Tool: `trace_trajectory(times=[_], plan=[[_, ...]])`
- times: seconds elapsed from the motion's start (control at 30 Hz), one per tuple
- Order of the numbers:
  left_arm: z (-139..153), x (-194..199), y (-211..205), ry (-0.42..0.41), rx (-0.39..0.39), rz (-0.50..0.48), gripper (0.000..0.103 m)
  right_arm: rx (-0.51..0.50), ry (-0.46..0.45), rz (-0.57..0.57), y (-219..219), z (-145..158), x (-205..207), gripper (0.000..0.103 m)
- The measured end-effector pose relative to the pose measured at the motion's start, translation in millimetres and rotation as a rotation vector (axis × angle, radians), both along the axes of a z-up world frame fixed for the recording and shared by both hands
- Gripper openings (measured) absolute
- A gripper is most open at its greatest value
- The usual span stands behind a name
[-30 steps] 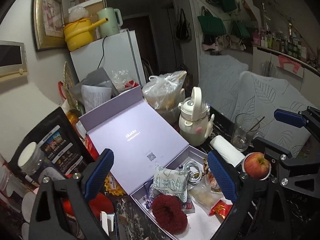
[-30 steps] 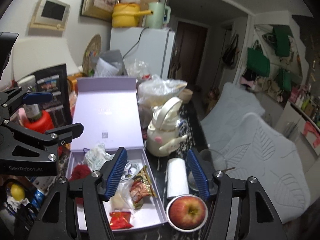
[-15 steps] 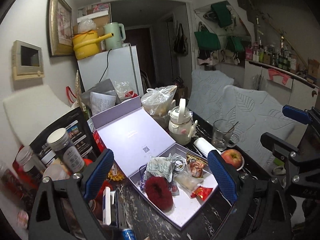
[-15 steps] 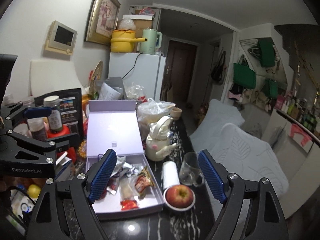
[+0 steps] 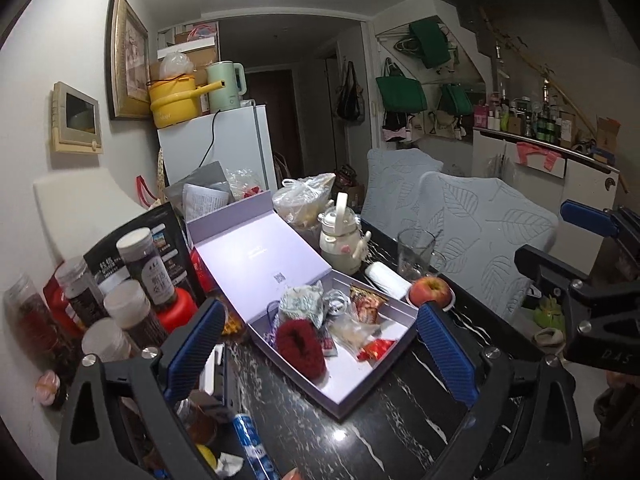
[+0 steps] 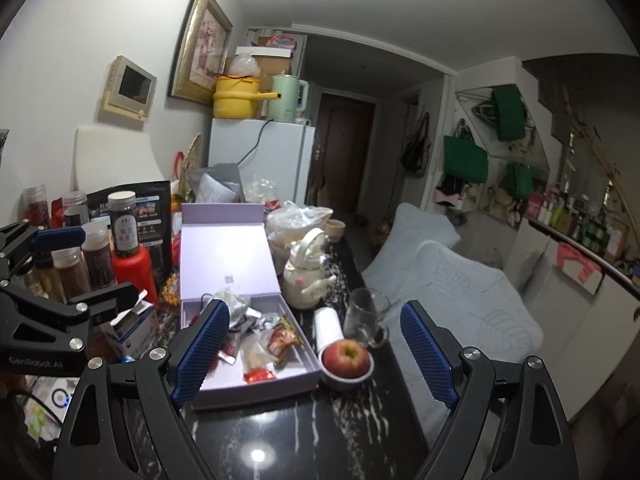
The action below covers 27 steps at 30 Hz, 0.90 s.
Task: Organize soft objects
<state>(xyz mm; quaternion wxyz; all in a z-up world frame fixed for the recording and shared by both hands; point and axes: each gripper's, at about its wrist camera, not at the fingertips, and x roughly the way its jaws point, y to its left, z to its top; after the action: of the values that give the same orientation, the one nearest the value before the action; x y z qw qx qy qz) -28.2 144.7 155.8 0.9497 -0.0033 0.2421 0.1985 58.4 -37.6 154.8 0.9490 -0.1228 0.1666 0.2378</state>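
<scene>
Both claws hang spread wide and empty above the dark worktop: left claw, right claw. The soft things look gathered already: red scrunchie and patterned pouch lie in the lilac box, just ahead of the left claw. The apple sits beside it. "GenRobot.AI" marks one claw's body.

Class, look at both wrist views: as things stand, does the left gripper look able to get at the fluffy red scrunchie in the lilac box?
Probably yes. The left gripper is open, and the red scrunchie lies uncovered near the front of the open lilac box, nothing above it.
</scene>
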Motion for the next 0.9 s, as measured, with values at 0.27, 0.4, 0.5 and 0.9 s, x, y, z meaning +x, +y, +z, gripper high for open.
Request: trace_trajectory(times=[0.27,0.4,0.5,0.9], plan=[[-16,-22,-17,-0.001,-0.007,-0.021,0.099,0.016,0.047,-0.014,-10,-24,-19,0.088],[-26,-28,-22,0.002,-0.018,-0.029,0.099,0.016,0.055,-0.029,-13,-35,-29,0.088],[-33,-32,-25,0.002,-0.024,-0.033,0.099,0.021,0.053,-0.053,-16,-41,-37,0.088],[-74,-42,-33,-0.002,-0.069,-0.064,0.099,0.058,0.083,-0.085,-23,-90,-56,0.089]])
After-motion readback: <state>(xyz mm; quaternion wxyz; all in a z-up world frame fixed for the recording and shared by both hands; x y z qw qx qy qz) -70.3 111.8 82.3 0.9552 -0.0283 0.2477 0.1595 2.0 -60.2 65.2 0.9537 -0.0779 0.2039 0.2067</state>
